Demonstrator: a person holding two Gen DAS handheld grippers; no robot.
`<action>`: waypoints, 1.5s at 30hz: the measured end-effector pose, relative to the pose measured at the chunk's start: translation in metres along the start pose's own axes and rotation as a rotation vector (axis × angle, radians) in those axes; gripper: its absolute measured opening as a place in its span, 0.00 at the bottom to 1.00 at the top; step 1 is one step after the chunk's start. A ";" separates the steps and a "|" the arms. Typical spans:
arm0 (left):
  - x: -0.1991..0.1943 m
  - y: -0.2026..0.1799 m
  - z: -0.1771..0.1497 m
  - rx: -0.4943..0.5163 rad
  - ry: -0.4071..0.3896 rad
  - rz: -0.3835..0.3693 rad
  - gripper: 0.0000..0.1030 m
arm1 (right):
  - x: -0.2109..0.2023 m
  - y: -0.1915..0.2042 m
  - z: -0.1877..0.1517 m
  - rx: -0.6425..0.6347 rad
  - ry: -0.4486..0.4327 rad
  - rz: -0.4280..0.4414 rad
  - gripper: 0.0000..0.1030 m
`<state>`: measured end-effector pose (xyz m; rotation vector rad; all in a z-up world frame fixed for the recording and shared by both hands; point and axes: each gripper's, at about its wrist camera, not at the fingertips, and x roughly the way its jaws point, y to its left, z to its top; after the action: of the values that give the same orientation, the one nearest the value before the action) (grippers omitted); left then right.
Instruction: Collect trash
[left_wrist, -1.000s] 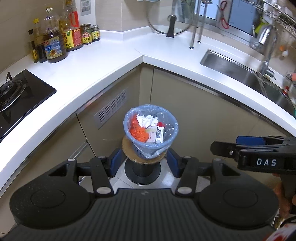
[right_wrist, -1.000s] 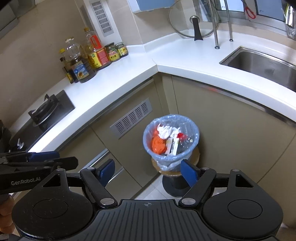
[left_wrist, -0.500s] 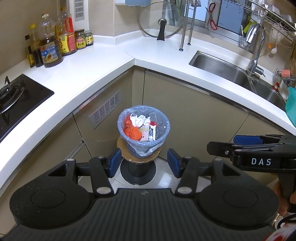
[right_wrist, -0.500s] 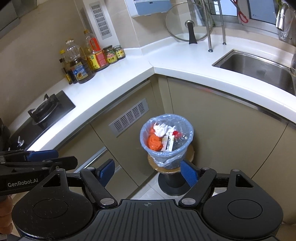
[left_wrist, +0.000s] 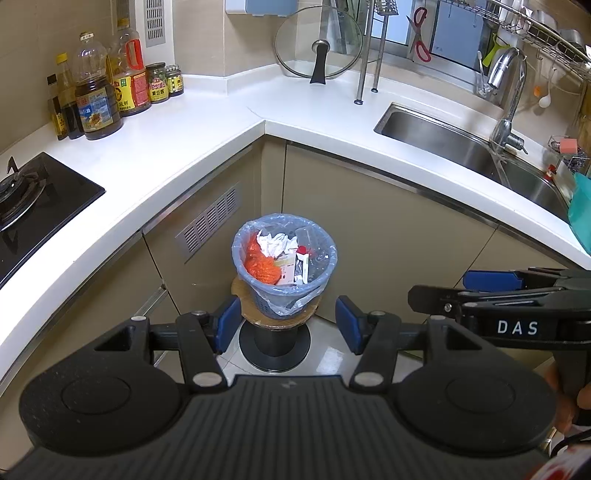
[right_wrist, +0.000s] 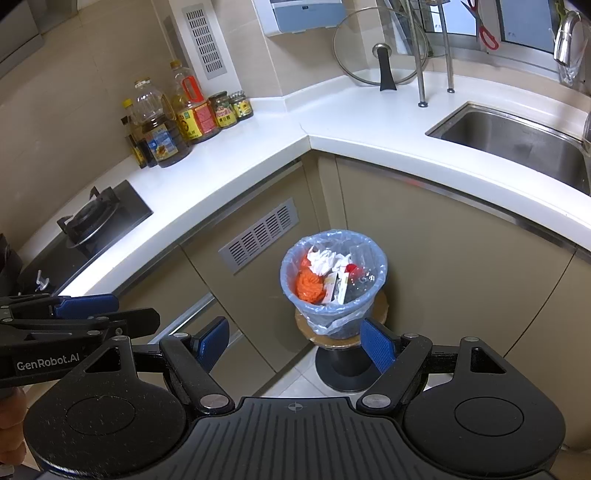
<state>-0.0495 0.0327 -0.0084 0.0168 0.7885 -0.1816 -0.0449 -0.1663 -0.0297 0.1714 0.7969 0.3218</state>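
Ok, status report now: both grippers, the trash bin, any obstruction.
Left gripper open, empty. Right gripper open, empty. Trash bin upright on round stool, blue liner, full of trash. Nothing between grippers and bin.

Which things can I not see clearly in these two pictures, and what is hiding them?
- Lower trash in the bin: both views, covered by the orange bag and crumpled paper on top.
- Bottle labels: both views, text too small.
- Stove: left view, cut by the left edge.
- Sink: right view, cut by the right edge.
- Floor around the stool: hidden by the open left gripper.
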 end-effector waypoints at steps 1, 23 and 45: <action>0.000 0.000 0.000 0.000 0.000 0.000 0.52 | 0.000 0.000 0.000 0.001 0.000 0.001 0.76; 0.001 -0.002 0.001 -0.001 -0.001 -0.002 0.52 | -0.001 -0.003 0.001 0.001 -0.001 -0.001 0.76; 0.001 -0.005 0.002 0.000 -0.006 -0.006 0.52 | -0.002 -0.004 0.003 0.001 -0.002 -0.002 0.76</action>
<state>-0.0481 0.0277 -0.0076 0.0140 0.7831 -0.1870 -0.0433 -0.1710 -0.0277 0.1719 0.7948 0.3187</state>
